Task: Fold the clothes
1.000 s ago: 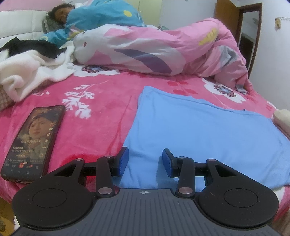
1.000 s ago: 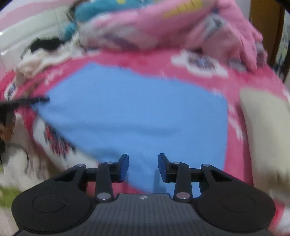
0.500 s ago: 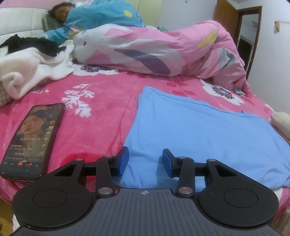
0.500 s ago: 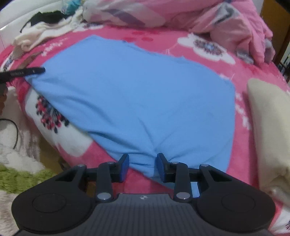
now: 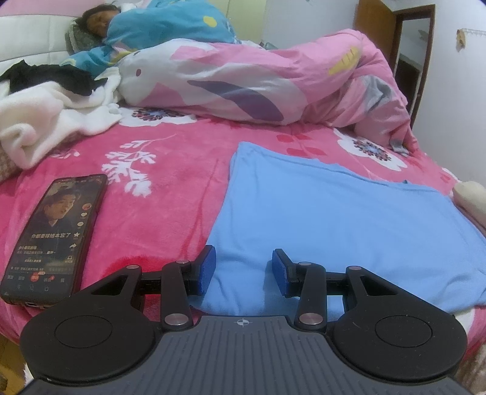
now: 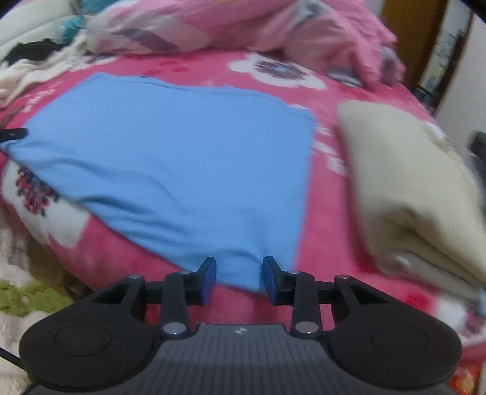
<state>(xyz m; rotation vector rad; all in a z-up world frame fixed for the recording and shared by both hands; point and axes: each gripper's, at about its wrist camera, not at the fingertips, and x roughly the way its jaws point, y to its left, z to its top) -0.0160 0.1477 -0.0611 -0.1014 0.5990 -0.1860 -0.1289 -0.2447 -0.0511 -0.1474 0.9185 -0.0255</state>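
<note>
A light blue garment (image 5: 349, 218) lies flat on the pink flowered bed (image 5: 170, 194). My left gripper (image 5: 243, 270) hovers open over its near left corner, with the blue pads well apart and the fabric lying loose below them. In the right wrist view the same blue garment (image 6: 170, 158) spreads ahead, and its near right corner hangs at the bed's edge between the pads of my right gripper (image 6: 239, 278). That gripper is open: a clear gap shows beside each pad. This view is blurred.
A phone (image 5: 54, 240) with a lit screen lies left of the garment. A person (image 5: 100, 21) sleeps at the bed's head beside a pink quilt (image 5: 273, 82). There is a white blanket (image 5: 45, 121) at the far left. A folded cream cloth (image 6: 410, 188) sits right of the garment.
The right gripper has swung right along the garment's near edge to its right corner, and the cream cloth now looms larger. The left gripper has stayed put.
</note>
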